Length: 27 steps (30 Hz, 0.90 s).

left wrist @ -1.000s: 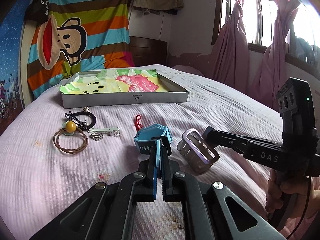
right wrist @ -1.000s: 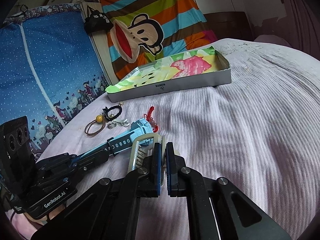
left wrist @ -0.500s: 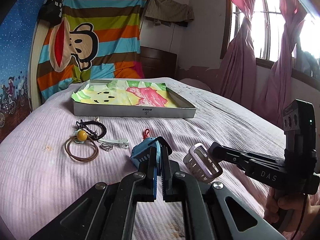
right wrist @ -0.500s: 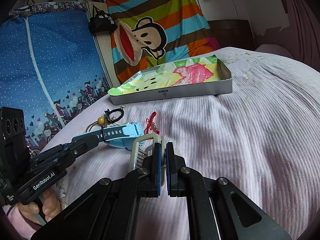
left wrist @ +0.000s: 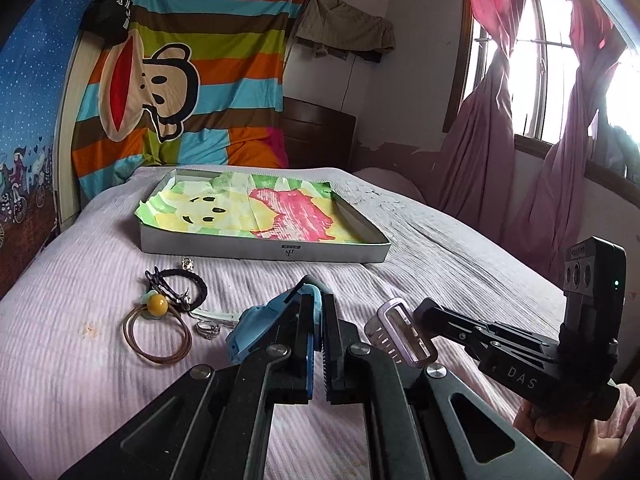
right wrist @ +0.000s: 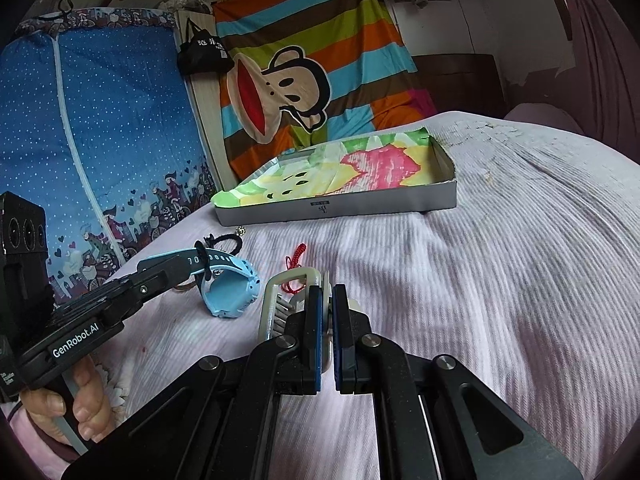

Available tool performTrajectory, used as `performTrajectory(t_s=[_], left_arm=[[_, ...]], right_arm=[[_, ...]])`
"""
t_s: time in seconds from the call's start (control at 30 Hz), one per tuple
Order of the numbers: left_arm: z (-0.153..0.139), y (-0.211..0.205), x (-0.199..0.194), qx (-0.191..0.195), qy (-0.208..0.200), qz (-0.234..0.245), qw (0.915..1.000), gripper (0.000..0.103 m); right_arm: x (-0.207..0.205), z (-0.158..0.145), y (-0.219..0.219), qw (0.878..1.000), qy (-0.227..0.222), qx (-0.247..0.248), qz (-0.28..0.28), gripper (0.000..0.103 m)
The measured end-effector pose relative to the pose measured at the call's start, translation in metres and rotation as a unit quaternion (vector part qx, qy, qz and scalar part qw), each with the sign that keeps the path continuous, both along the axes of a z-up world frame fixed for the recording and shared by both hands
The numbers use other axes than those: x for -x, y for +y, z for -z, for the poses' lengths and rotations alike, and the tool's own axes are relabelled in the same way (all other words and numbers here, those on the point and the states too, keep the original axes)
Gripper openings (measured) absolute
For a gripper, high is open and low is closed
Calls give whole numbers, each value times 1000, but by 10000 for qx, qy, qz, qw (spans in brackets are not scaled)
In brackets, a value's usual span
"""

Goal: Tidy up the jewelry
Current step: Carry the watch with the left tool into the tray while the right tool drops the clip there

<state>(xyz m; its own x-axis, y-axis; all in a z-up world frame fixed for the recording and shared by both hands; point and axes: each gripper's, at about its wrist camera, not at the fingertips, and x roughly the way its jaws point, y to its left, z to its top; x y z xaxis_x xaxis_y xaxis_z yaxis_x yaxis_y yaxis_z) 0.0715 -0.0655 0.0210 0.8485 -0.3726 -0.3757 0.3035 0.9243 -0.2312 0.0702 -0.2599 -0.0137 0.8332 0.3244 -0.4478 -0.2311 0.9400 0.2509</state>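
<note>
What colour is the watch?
The watch is light blue, clearest in the right wrist view.

Both wrist fisheyes sit low and close over the bed [left wrist: 460, 240], each looking forward and slightly down along its own fingers toward the paper-lined box [left wrist: 264, 246] and striped monkey cloth [right wrist: 304, 80], left view from the left, right from the right, each catching the other gripper.

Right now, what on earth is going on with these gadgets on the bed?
A person is tidying jewelry using a handheld claw in each hand. The left claw is shut on a blue watch; the right claw is shut on a pale hair clip. Hair ties and a ring lie on the bed beside the lined tray, which holds no jewelry.
</note>
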Motion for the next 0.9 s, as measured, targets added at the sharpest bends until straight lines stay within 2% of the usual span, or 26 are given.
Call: performTrajectory(t_s=[0.2, 0.4, 0.57, 0.67, 0.9], left_arm=[[-15, 1, -17, 89, -77, -44, 9999, 3], [-32, 3, -45, 214, -194, -88, 9995, 3], [-44, 11, -84, 373, -176, -240, 9989, 3], [-47, 20, -110, 598, -142, -371, 9974, 3], [-40, 29, -162, 471, -31, -473, 9978, 3]], right_arm=[[-15, -10, 0, 9999, -111, 24, 15, 4], [-50, -23, 2, 9997, -175, -147, -20, 4], [-88, -40, 2, 9988, -374, -281, -113, 4], [-109, -43, -3, 9977, -443, -500, -92, 4], [-156, -40, -7, 9934, -559, -996, -39, 4]])
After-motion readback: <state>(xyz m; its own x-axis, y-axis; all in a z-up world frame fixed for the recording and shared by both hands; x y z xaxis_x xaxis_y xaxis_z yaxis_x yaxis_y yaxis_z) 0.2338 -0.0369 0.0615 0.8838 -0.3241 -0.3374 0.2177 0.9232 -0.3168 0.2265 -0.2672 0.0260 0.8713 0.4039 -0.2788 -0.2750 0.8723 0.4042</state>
